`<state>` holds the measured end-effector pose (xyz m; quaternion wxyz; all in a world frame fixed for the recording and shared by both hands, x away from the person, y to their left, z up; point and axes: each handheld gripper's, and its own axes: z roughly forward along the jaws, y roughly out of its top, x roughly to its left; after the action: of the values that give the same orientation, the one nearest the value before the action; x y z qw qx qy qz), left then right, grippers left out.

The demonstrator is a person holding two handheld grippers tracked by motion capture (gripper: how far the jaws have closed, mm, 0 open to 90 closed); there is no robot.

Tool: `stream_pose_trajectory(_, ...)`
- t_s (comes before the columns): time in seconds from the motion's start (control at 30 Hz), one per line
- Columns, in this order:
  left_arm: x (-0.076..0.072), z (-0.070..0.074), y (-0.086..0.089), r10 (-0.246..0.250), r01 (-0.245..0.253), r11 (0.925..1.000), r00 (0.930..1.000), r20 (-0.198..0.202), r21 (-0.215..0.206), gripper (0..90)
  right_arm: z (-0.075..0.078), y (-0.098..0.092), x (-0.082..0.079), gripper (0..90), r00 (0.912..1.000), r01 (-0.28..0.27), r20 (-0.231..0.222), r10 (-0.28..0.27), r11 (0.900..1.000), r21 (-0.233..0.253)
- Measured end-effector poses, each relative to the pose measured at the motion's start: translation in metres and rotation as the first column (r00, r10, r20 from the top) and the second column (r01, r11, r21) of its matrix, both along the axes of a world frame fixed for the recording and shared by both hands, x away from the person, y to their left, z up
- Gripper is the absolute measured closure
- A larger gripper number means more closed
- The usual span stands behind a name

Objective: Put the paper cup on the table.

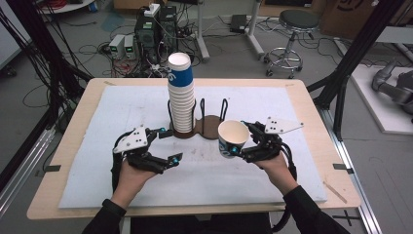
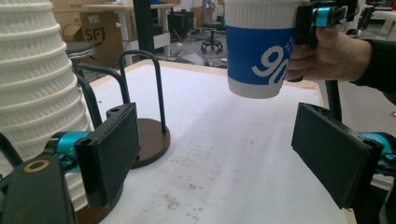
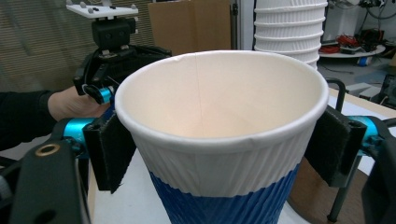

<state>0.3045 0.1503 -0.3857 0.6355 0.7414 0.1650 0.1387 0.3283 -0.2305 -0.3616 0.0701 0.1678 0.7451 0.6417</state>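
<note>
A tall stack of white and blue paper cups (image 1: 180, 92) stands in the left ring of a dark brown cup holder (image 1: 207, 126) at the table's middle. My right gripper (image 1: 242, 138) is shut on a single paper cup (image 1: 231, 138), upright and lifted, just right of the holder; the cup (image 3: 224, 135) is empty, its wall pinched between both pads. The same cup (image 2: 259, 46) hangs above the mat in the left gripper view. My left gripper (image 1: 168, 145) stands open and empty beside the stack's base (image 2: 42, 93), left of the holder.
A white mat (image 1: 146, 107) covers the wooden table (image 1: 78, 117). The holder's right ring (image 2: 144, 88) of black wire posts holds nothing. Computers, cables and a stool (image 1: 292, 34) stand on the floor beyond the table.
</note>
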Motion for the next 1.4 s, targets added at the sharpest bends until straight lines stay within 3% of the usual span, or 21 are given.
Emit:
stream_pose_trajectory(0.43,-0.001,0.003,0.000,0.018,-0.018,0.9998,0.9998,0.004,0.001,15.4,0.008,-0.006,0.000,20.2,0.9998,0.016,0.015,-0.016,1.000,0.004)
stream_pose_trajectory(0.63,-0.002,0.000,0.007,0.035,-0.035,0.9994,0.9993,-0.012,0.000,15.4,0.012,-0.008,0.000,20.2,0.9995,0.027,0.017,-0.027,1.000,0.006)
stream_pose_trajectory(0.9,-0.004,-0.001,0.012,0.057,-0.057,0.9984,0.9984,-0.001,-0.007,15.4,0.012,-0.008,0.002,20.4,0.9994,0.031,0.015,-0.031,1.000,0.005)
stream_pose_trajectory(1.4,-0.006,-0.003,0.011,0.056,-0.056,0.9984,0.9984,0.007,0.004,15.4,0.016,-0.023,0.011,20.4,0.9968,0.077,0.022,-0.077,0.997,0.003)
